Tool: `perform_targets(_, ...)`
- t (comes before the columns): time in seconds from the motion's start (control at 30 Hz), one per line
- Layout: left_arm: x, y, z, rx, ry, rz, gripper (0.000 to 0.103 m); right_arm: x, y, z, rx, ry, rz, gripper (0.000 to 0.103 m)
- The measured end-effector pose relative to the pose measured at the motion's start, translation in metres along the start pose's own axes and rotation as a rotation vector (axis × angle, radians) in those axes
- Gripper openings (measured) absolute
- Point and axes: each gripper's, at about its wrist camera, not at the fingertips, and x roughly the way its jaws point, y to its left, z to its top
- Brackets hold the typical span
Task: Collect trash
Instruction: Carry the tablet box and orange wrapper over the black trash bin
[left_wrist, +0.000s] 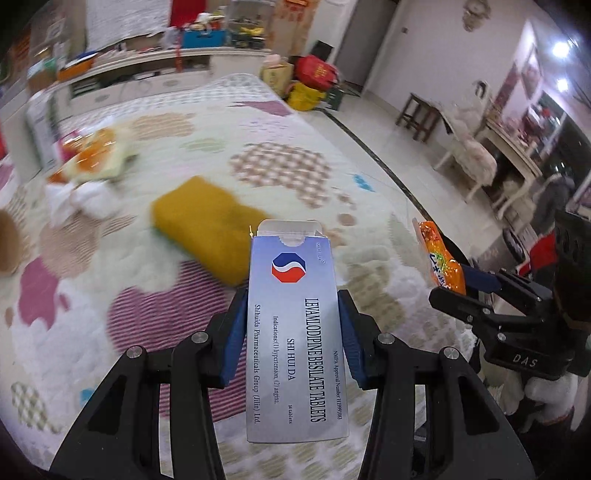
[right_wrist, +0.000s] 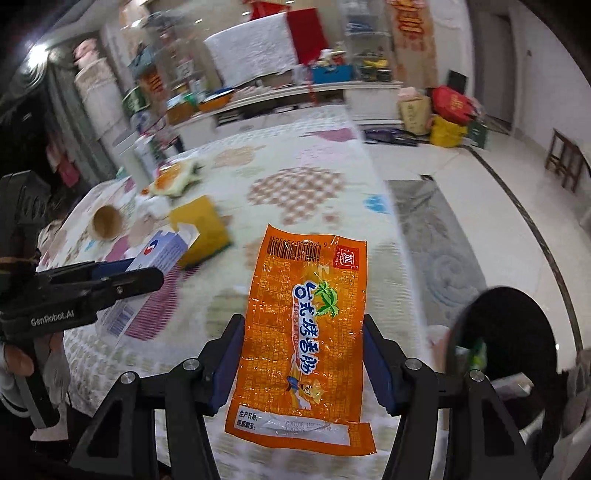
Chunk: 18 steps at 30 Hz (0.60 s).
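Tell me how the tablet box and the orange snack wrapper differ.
The tablet box is stiff silver-blue card with English print; the orange snack wrapper is thin, crinkled film with Chinese print. The box sits in the left hand-held gripper, the wrapper in the right hand-held gripper. Both are clamped lengthwise above the table.

Background items, patterned bed cover and room

Yellow sponge (left_wrist: 207, 221) lies on patterned cover (left_wrist: 288, 147) just ahead-left of the left gripper; brown cup (right_wrist: 107, 222) farther left; wooden stool (left_wrist: 419, 116) well off to the right on tile floor (left_wrist: 388, 122); blue crate (right_wrist: 332, 74) on far shelf.
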Motion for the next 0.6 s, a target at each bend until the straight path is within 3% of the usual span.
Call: perform_targets(0.6,0.065,-0.115,0.038,0.146,0.049,-0.138,0.045,-0.052,-0.139,-0.034,0.243,-0.043,-0.202,0.059)
